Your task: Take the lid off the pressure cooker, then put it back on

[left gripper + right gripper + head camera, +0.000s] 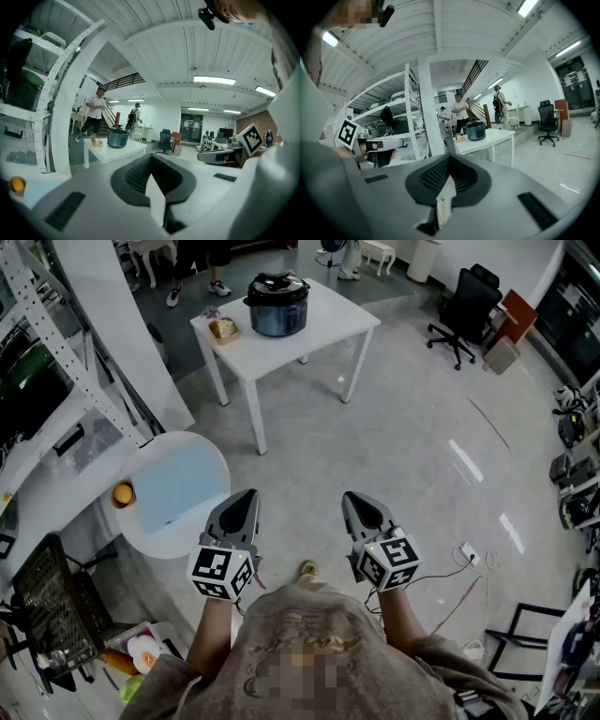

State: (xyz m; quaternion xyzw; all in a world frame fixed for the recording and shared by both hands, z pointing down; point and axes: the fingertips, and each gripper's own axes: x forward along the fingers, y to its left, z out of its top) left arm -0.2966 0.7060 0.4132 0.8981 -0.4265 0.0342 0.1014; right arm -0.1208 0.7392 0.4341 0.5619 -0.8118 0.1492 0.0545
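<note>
The dark pressure cooker (277, 306) stands on a white table (319, 329) far ahead, its black lid (278, 284) on top. The cooker (117, 138) shows small in the left gripper view and likewise the cooker (476, 131) in the right gripper view. My left gripper (239, 506) and right gripper (359, 506) hover side by side over the floor, well short of the table. Both are shut with nothing between the jaws.
A small basket (224, 329) sits left of the cooker. A round white table (178, 488) with an orange fruit (123, 494) is at my left, by white shelving (47, 390). An office chair (466, 310) stands far right. People walk behind the table (96, 115).
</note>
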